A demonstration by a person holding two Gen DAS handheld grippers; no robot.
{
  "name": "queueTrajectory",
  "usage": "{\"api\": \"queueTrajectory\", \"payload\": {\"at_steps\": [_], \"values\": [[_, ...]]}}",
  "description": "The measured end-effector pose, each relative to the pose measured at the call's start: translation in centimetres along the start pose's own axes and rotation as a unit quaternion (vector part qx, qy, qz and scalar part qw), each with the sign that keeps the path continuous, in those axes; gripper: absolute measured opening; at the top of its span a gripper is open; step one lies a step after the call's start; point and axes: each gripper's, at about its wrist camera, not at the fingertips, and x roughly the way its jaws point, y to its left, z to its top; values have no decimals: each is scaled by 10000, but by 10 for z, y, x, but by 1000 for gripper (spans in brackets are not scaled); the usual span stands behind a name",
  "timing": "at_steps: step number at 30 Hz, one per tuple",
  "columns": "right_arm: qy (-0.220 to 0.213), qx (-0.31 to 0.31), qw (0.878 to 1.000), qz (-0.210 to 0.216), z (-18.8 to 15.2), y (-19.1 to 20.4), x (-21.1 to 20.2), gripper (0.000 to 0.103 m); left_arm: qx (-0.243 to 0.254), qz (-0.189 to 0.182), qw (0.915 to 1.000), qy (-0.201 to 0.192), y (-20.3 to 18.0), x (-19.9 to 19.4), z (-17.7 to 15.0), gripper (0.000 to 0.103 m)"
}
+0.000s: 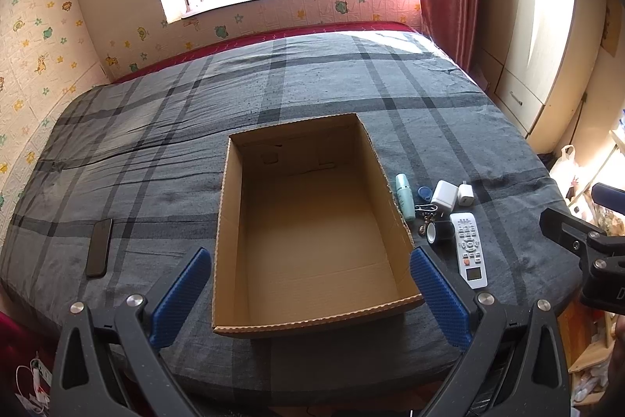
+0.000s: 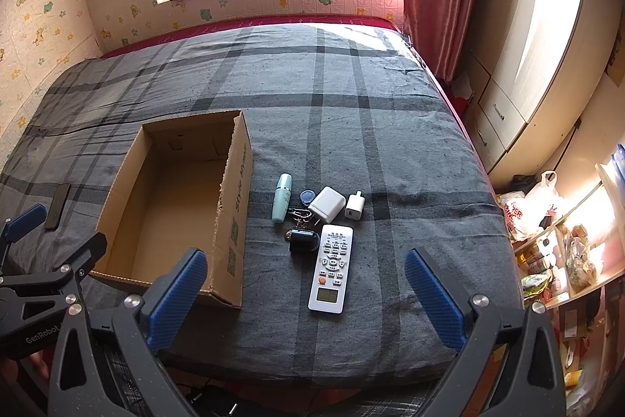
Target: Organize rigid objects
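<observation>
Both grippers [image 1: 310,278] [image 2: 306,280] hover wide-open near remote [image 2: 331,269].

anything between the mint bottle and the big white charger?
Yes: a blue key fob and its key ring lie between the mint bottle and the large white charger; clearest in the right wrist view.

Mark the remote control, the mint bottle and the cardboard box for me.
remote control [image 2: 331,268]: right wrist view, on the middle of its button face.
mint bottle [image 2: 281,199]: right wrist view, on the middle of its body.
cardboard box [image 1: 312,324]: left wrist view, on its near rim.
</observation>
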Motion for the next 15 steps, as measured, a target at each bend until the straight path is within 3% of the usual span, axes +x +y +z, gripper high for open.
{"api": "queueTrajectory", "payload": {"at_steps": [15], "values": [[1, 1, 10000, -2, 0, 0, 0, 103, -17, 16, 10000, 28, 1, 1, 0, 103]]}}
